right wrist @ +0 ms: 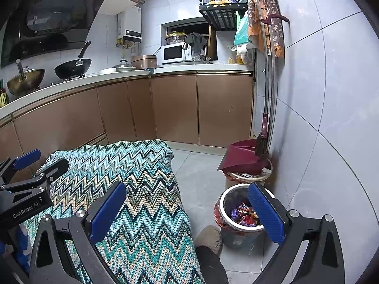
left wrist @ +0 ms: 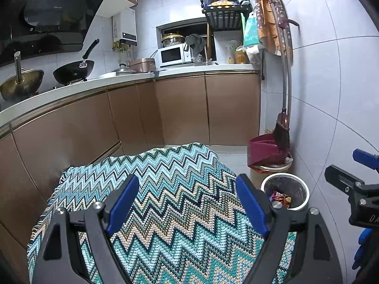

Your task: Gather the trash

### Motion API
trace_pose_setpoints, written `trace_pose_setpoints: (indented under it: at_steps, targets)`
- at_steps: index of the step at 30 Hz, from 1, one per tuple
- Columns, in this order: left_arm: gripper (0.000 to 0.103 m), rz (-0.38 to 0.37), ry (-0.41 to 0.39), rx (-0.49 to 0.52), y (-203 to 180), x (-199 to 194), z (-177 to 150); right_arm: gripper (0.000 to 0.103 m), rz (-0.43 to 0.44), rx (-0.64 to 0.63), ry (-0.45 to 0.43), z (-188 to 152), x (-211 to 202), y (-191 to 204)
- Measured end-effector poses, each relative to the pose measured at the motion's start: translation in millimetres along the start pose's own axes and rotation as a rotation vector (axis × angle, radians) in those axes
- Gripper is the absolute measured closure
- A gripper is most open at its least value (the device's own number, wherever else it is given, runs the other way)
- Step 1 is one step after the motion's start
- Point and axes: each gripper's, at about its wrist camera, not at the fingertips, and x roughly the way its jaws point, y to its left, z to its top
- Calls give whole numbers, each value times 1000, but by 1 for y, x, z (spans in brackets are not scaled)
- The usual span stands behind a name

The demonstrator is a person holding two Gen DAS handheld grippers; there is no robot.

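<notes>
Now both grippers, left gripper and right gripper, hover with fingers spread, empty; wrappers sit in the bin at right. Tabletop looks cleared; next, hunt for leftovers.

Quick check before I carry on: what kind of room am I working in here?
A small home kitchen, by the look of it: a wok sits on the stove under a range hood, a microwave stands on the counter, and a trash bin with wrappers stands on the tiled floor.
</notes>
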Motion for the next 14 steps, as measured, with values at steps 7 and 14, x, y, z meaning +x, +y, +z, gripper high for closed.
trace_pose_setpoints:
  at_steps: [7,14]
  targets:
    - [20,8,-11,-12,6,-4,3,0,2,-3,-10,2,-3,0]
    - [20,17,1,-19,9,-1,3,0,6,-8,-11,3,-4,1]
